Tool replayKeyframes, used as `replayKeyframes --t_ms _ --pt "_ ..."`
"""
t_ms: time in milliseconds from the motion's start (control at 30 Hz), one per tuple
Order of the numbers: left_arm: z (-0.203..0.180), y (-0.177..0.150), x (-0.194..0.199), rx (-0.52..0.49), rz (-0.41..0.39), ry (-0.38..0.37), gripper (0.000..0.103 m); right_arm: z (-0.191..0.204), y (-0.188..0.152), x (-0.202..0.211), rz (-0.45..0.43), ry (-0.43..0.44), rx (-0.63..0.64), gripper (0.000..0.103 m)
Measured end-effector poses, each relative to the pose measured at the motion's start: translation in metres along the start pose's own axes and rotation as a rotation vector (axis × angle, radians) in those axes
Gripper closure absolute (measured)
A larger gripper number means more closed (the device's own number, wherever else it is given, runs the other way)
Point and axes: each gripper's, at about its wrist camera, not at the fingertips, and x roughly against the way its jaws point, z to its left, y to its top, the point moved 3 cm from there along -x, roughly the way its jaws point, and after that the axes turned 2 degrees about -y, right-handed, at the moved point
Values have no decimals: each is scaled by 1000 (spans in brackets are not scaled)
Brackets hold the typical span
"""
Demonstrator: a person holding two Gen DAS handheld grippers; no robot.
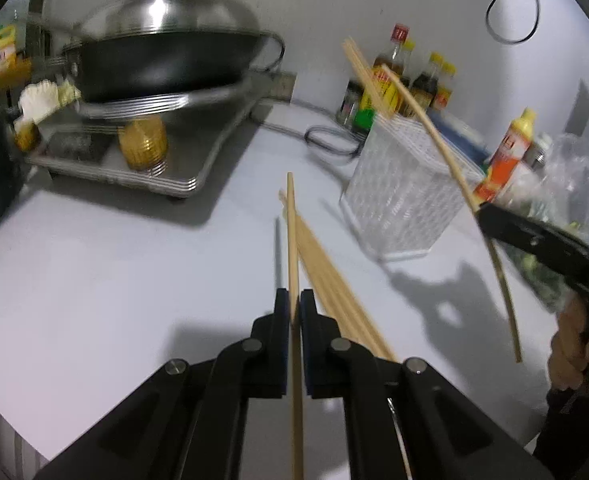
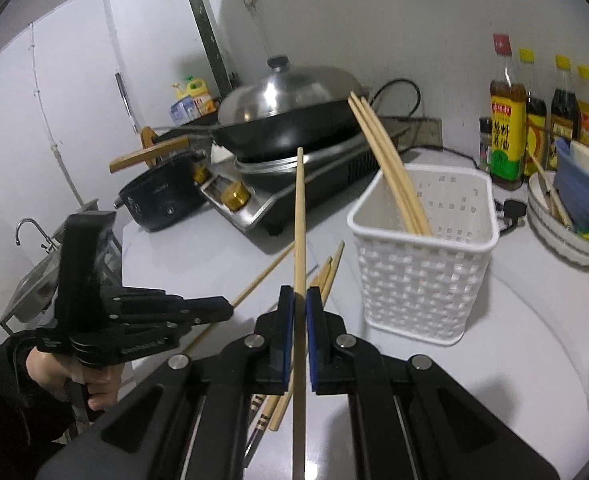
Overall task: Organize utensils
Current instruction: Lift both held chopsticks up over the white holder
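Observation:
My left gripper [image 1: 294, 304] is shut on one wooden chopstick [image 1: 292, 240], lifted off the white counter. Several loose chopsticks [image 1: 334, 280] lie on the counter just under and to the right of it. At the right, my right gripper [image 1: 484, 216] is shut on another chopstick [image 1: 454, 168]. In the right wrist view, that gripper [image 2: 300, 300] pinches its chopstick [image 2: 300, 220] between blue pads, left of a white woven basket [image 2: 422, 256]. A few chopsticks [image 2: 386, 160] lean inside the basket. The left gripper [image 2: 228, 307] holds its chopstick [image 2: 262, 276] at the lower left.
A lidded black wok [image 2: 290, 120] sits on a stove at the back. Sauce bottles [image 2: 508, 120] line the wall, and stacked bowls [image 2: 574, 216] stand right of the basket. A black pot [image 2: 158, 200] and a sink [image 2: 34, 292] are at the left.

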Motion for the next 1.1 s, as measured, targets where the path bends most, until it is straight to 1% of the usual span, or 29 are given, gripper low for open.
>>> replayKeyframes --t_ms 167,300,400,567,733,800,933,1100 --pt "-14 25 29 -17 -98 -34 98 -2 25 20 -44 -23 30 97" --pt "-20 42 47 -36 -165 -59 98 -11 50 32 -75 -53 57 97" --pt "-24 58 54 -50 -202 -76 98 -19 67 35 -87 -70 72 97" --pt "-20 83 63 -56 -258 -83 98 -32 96 31 -97 -102 107 97" --pt "-8 98 67 -46 -293 -79 98 -42 125 15 -108 -119 146 97" --pt "-1 100 65 -35 -297 -79 98 -42 135 4 -109 -126 169 97" --pt "14 103 58 -13 -295 -82 98 -40 153 -23 -92 -173 221 97" --pt "37 104 48 21 -287 -76 98 -34 158 -58 -65 -206 266 97"
